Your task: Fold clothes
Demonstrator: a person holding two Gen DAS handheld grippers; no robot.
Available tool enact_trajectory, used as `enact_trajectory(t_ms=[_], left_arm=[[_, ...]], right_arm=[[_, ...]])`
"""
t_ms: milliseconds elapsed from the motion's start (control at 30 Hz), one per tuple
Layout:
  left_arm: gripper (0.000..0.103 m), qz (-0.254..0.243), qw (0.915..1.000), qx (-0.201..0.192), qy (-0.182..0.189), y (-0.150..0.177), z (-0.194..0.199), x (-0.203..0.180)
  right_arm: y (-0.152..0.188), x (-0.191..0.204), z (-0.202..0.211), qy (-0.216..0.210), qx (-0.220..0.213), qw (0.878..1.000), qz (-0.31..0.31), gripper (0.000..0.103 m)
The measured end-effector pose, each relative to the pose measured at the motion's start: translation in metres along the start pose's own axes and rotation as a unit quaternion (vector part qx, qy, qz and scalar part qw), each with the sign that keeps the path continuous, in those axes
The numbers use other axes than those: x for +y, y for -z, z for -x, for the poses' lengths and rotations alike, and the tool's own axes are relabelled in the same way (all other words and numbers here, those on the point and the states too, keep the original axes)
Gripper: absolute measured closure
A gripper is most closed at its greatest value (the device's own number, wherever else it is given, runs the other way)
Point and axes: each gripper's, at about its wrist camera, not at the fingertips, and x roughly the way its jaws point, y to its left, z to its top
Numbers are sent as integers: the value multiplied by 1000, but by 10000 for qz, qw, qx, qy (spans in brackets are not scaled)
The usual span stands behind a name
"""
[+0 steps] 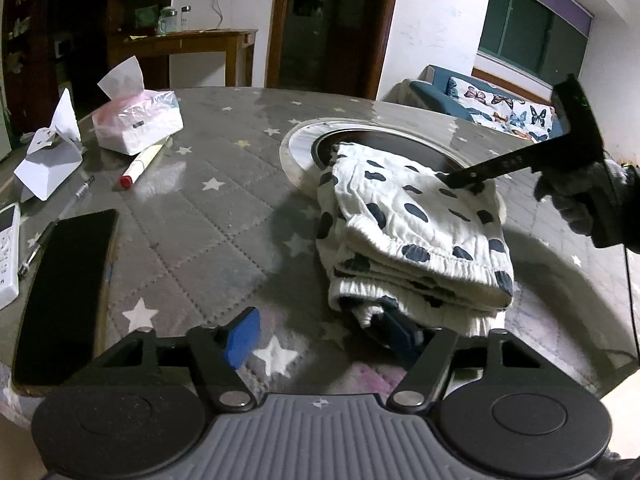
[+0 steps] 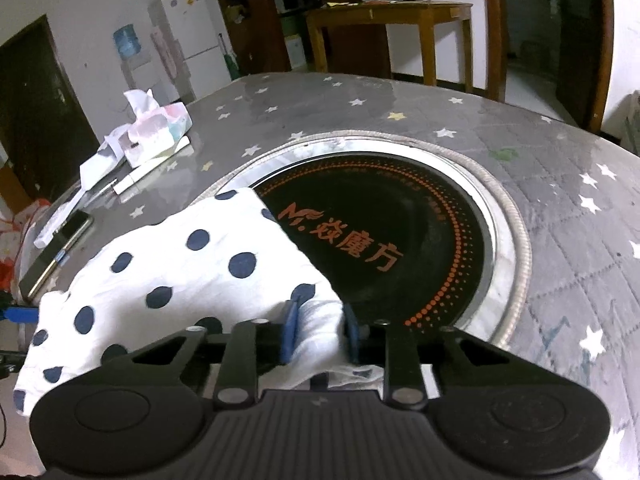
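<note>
A white garment with dark blue spots [image 1: 412,236] lies folded in several layers on the grey star-patterned table [image 1: 208,216], partly over the round cooktop [image 1: 384,140]. My left gripper [image 1: 324,340] is open; its right blue pad is tucked under the garment's near edge, its left pad is free. My right gripper [image 2: 318,330] is shut on a bunched edge of the garment [image 2: 168,264]. It also shows in the left wrist view [image 1: 464,182], pinching the far top layer.
A black phone [image 1: 64,300], pens [image 1: 56,224], a red-capped marker [image 1: 140,166], a tissue pack [image 1: 136,120], folded paper [image 1: 48,152] and a white remote [image 1: 8,252] lie at the left. The black cooktop [image 2: 400,240] sits in a metal ring at the table's centre.
</note>
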Motion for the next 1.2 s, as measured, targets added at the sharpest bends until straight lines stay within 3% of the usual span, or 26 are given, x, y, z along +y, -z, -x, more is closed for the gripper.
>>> enact_trajectory(t_ms=[233, 567, 900, 1033, 1200], left_arm=[[53, -52, 10000, -19, -20, -9, -16, 0], [75, -515, 9977, -87, 435, -38, -47, -19], [78, -795, 9879, -44, 1332, -52, -72, -53], [73, -906, 9878, -32, 1267, -57, -76, -56], [72, -860, 9914, -184, 974, -70, -68, -45]], right_arm=[[18, 0, 26, 202, -187, 9994, -211, 87], [71, -3, 83, 814, -396, 9937, -666, 91], [138, 0, 141, 1484, -604, 9757, -1498, 92], [160, 1, 158, 1612, -575, 9692, -1772, 91], [157, 7, 168, 1574, -685, 9728, -1556, 82]])
